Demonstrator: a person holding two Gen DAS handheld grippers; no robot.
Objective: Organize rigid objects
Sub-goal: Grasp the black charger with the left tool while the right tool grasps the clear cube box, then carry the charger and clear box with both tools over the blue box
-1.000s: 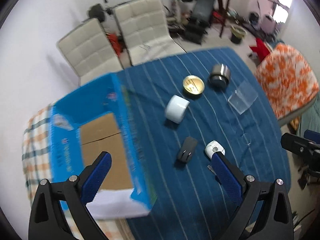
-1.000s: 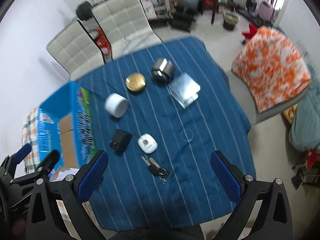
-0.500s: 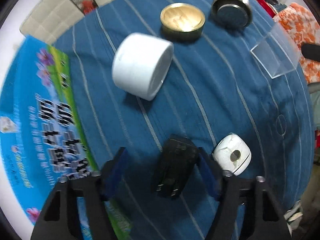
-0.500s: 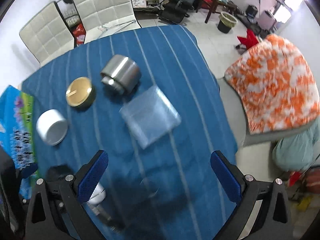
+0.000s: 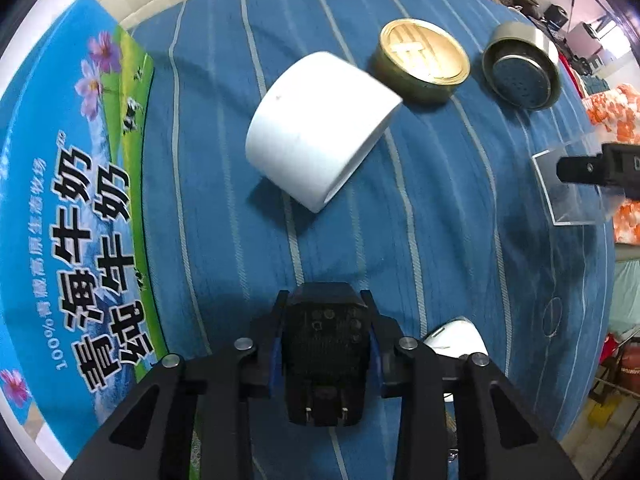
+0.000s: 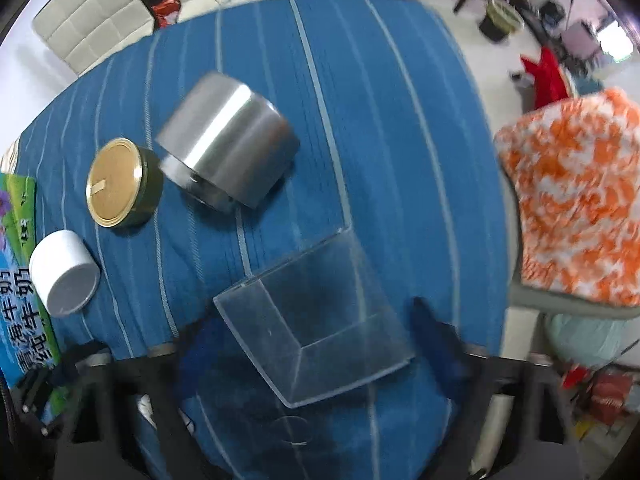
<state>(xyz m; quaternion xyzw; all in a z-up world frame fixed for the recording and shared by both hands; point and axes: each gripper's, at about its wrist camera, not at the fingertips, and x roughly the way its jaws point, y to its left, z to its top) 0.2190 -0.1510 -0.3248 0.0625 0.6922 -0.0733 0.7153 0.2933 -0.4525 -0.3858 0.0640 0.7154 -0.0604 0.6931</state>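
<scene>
- Here the left tool (image 5: 325, 344) is clamped on a boxy black plug adapter (image 5: 324, 354), ribbed, prongs showing, on the striped blue table (image 5: 440, 216).
- The right tool (image 6: 316, 344), blurred, has been narrowing its blue pads around a clear acrylic box (image 6: 316, 320), not visibly pressing.
- A smooth white cylinder (image 5: 320, 132) lies beside a round gold tin (image 5: 424, 60).

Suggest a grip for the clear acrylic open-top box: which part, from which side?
Come straight down on the clear acrylic box and pinch two opposite side walls from outside. Its walls look flat, upright and parallel, so the blue pads would seat squarely; the open top leaves the rims free. The right gripper already straddles it, jaws just closing, not yet touching.
</scene>
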